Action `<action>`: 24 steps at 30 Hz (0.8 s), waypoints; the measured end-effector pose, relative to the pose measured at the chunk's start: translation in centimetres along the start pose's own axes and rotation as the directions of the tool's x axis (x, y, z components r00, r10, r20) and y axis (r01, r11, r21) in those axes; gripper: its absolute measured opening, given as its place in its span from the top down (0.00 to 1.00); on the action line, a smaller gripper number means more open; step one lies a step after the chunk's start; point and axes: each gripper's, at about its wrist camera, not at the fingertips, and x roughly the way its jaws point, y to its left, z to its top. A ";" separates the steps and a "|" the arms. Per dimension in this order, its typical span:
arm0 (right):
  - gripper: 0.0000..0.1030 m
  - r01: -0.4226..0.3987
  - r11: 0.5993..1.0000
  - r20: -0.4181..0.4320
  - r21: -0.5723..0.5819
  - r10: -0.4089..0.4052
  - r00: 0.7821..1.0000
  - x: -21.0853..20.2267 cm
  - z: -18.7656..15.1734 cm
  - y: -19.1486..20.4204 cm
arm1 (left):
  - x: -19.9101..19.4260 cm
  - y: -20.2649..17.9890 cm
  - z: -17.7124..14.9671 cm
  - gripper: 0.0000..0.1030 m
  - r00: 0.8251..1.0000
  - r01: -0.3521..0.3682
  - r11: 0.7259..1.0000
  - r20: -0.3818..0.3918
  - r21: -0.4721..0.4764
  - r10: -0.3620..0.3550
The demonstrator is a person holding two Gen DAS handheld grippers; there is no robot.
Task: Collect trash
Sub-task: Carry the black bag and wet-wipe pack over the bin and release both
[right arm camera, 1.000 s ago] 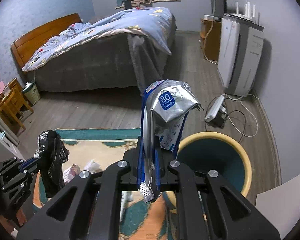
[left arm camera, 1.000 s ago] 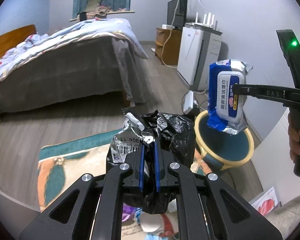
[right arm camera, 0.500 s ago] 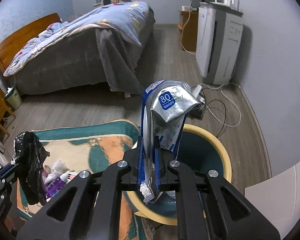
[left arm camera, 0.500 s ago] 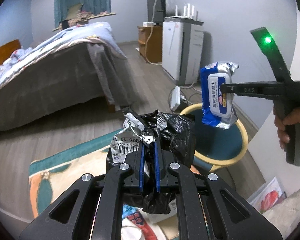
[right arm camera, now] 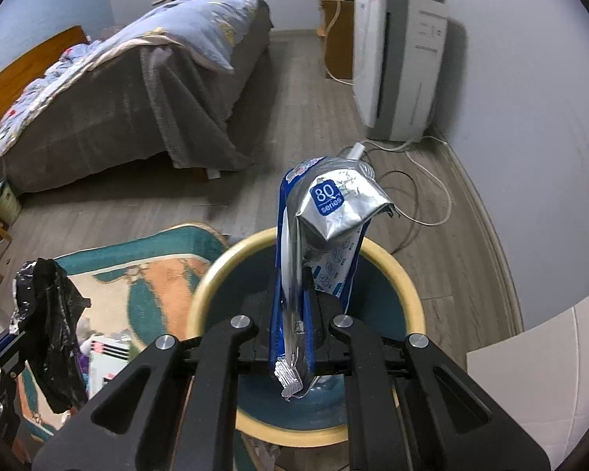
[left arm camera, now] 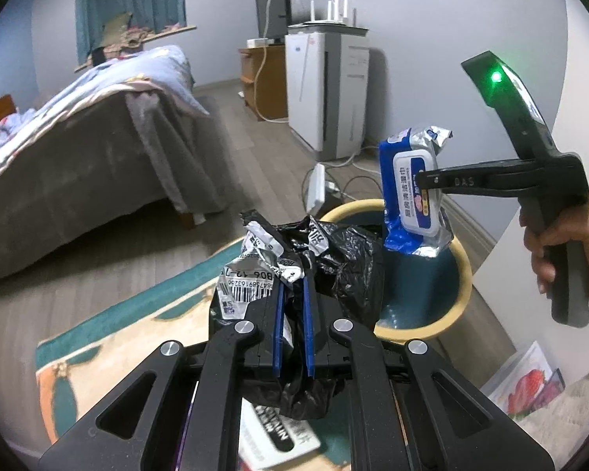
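My left gripper (left arm camera: 292, 294) is shut on a crumpled black plastic bag (left arm camera: 345, 259) with a barcode label, held above the rug just left of the bin. My right gripper (right arm camera: 294, 310) is shut on a blue and silver wet-wipes pack (right arm camera: 330, 212) and holds it over the open mouth of the round bin (right arm camera: 212, 278), teal inside with a yellow rim. In the left wrist view the right gripper (left arm camera: 422, 180) pinches the pack (left arm camera: 412, 192) above the bin (left arm camera: 465, 271). The bag also shows in the right wrist view (right arm camera: 53, 325) at the lower left.
A patterned teal and orange rug (right arm camera: 157, 274) with scattered packaging (left arm camera: 278, 431) lies under the left gripper. A bed (right arm camera: 137, 90) stands to the left, a white air purifier (right arm camera: 396, 62) by the wall, and a power strip with cables (left arm camera: 318, 184) beyond the bin.
Both grippers have moved forward toward the bin. The wipes pack went from in front of the bin to over its opening. The bag came closer to the bin's left rim.
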 end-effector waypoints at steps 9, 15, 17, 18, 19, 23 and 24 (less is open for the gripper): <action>0.91 0.086 0.996 -0.106 0.040 -0.081 0.991 2.9 -1.2 -2.7 | 2.4 -1.3 1.2 0.91 0.988 0.151 0.986 0.018 -0.063 -0.151; 0.91 0.087 0.993 -0.177 0.084 -0.071 0.982 4.2 -2.1 -4.4 | 4.9 -1.7 1.3 0.91 0.971 0.240 0.958 0.027 -0.156 -0.238; 0.91 0.077 0.991 -0.195 0.108 -0.055 0.979 4.6 -2.5 -5.0 | 5.7 -2.1 1.4 0.91 0.966 0.260 0.951 0.030 -0.168 -0.258; 0.91 0.073 0.990 -0.200 0.117 -0.049 0.979 4.6 -2.6 -5.1 | 6.1 -2.4 1.4 0.91 0.963 0.269 0.948 0.034 -0.168 -0.267; 0.91 0.069 0.989 -0.206 0.128 -0.042 0.978 4.7 -2.7 -5.2 | 6.6 -2.7 1.4 0.91 0.961 0.276 0.947 0.033 -0.167 -0.274; 0.91 0.063 0.991 -0.226 0.121 -0.035 0.974 5.2 -3.0 -5.0 | 7.9 -3.4 1.2 0.91 0.958 0.287 0.943 0.026 -0.168 -0.287; 0.91 0.067 0.992 -0.229 0.111 -0.040 0.973 5.4 -2.9 -4.8 | 8.2 -3.6 1.1 0.91 0.958 0.287 0.943 0.026 -0.168 -0.287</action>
